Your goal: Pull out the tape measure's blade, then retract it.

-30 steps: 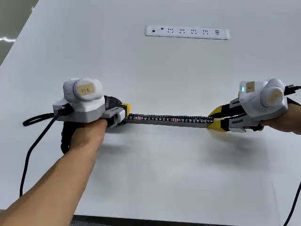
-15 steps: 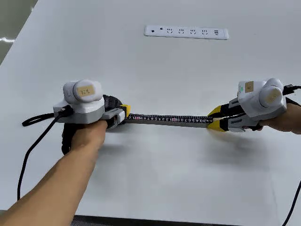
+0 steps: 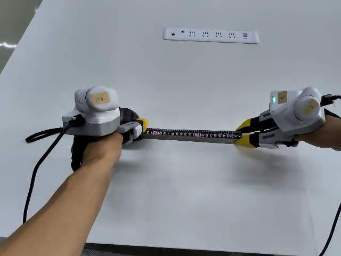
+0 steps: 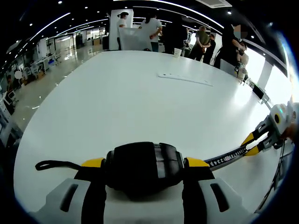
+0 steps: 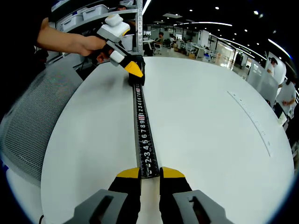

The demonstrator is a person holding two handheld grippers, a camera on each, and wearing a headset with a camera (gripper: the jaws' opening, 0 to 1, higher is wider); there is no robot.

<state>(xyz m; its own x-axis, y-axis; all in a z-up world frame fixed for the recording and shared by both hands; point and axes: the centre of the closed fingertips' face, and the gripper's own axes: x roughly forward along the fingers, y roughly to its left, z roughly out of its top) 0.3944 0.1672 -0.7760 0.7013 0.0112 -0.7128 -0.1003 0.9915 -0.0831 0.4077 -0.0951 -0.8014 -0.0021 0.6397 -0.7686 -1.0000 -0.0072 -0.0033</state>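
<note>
The tape measure (image 4: 142, 167) is sitting low at the white table (image 3: 176, 202), its case being clamped by the left gripper (image 3: 136, 128) as an anchor. The right gripper (image 3: 244, 133) is pinching the blade (image 3: 192, 134) tip, likely stretching it taut. A power strip (image 3: 211, 36) is lying well beyond.

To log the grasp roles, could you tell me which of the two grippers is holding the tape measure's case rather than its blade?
The left gripper: its jaws clamp the black case, while the right gripper pinches the end of the blade.
</note>
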